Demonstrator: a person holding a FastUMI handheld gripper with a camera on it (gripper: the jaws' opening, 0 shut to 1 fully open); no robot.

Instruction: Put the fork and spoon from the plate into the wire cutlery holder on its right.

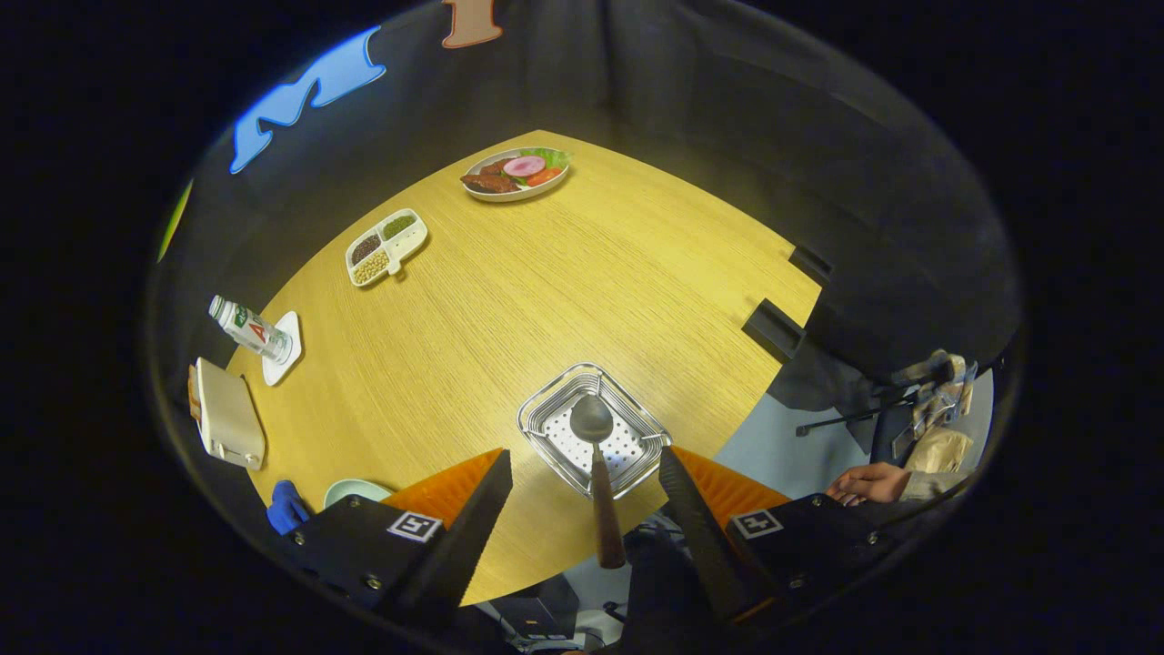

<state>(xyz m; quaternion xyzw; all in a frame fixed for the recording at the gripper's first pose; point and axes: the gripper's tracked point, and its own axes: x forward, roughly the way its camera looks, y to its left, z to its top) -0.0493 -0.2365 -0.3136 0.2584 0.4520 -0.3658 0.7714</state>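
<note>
Wooden-handled spoon stands in the wire cutlery holder, between the wide-open, empty jaws.

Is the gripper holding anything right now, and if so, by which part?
Nothing is held. The gripper is open, its fingers spread wide. The spoon stands between them, touching neither, bowl in the wire cutlery holder, handle pointing back toward the gripper.

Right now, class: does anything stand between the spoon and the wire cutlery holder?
Nothing visible does. The spoon stands between the open gripper fingers, neither pressing it, bowl already inside the wire cutlery holder.
</note>
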